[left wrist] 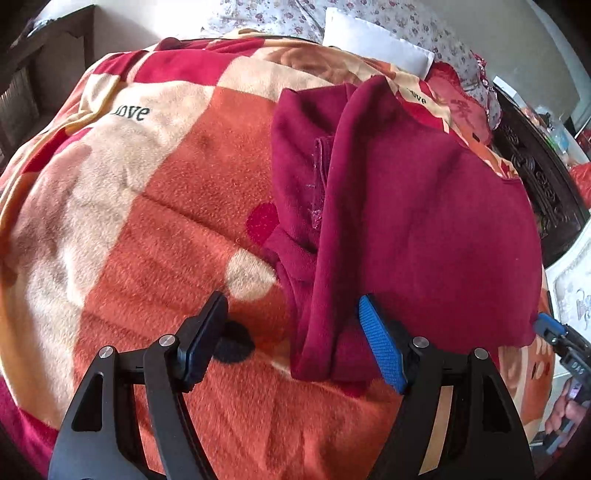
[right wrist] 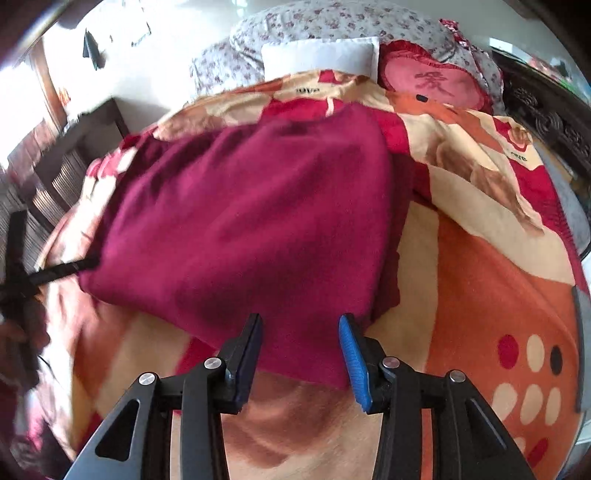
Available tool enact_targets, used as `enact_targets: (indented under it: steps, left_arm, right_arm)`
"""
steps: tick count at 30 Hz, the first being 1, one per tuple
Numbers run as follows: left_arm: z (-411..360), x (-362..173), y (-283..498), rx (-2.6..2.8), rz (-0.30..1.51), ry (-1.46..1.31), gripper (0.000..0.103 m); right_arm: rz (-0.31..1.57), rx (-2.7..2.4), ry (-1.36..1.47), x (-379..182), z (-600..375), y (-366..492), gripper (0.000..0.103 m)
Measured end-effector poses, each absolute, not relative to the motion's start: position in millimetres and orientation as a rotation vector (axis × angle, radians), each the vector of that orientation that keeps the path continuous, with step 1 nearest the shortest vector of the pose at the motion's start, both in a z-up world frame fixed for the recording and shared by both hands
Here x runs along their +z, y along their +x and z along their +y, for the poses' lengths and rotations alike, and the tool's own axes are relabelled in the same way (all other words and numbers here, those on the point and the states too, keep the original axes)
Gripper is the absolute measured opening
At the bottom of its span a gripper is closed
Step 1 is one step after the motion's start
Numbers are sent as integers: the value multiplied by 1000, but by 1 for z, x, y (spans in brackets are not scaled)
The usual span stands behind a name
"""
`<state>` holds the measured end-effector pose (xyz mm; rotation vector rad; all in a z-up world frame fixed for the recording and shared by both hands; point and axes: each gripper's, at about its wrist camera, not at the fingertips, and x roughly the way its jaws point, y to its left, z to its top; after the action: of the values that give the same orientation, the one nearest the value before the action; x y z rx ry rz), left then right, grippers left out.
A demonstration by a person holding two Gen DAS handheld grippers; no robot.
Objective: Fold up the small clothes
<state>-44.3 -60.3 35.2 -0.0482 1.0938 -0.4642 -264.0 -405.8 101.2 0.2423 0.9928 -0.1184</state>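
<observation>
Under the left gripper (left wrist: pixel 291 339) lies a fleecy blanket (left wrist: pixel 177 206) checked in orange, cream and red, with the word "love" printed on a cream square far ahead and to its left. This gripper's jaws stand wide apart with nothing pressed between them; its black left finger hangs over bare blanket, while its blue-padded right finger (left wrist: pixel 380 347) sits at the near hem of the dark maroon knitted garment (left wrist: pixel 424 221), whose folded left edge reaches into the gap. The garment spreads ahead and to the right of this gripper, folded over itself with a seam or placket showing along the fold. Further right, at the garment's near right corner, the right gripper (right wrist: pixel 301 356) shows in the left wrist view as a blue tip just at the cloth. In its own view its jaws are partly open, the maroon hem lying between and below the fingers; the pads do not visibly press on it. Ahead of both grippers, past the garment, lie a white rectangular pillow (right wrist: pixel 321 59), a red heart-shaped cushion (right wrist: pixel 432 81) and a small-flowered pale quilt (right wrist: pixel 332 22).
</observation>
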Motion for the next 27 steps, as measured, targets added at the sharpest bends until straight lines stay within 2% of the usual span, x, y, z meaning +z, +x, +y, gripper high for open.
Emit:
enact_targets:
  steps: [7,15,22,27]
  left_arm:
    - [-57,36,-48,-442,1098,-43,74]
    - [-66,36,-52,-439,1087,0,74]
    - [-68,33,-51,-436,1098,2,74]
    - [-71,31,-50,-438,1095,13,74]
  right_arm:
    - [924,-36,296,118,-375,-246,41]
    - [940,-4,302,104,-339,-216,41]
    - [1057,-22,293,67,-330,-204,43]
    - [1047,-5,339,80,-335,-207,43]
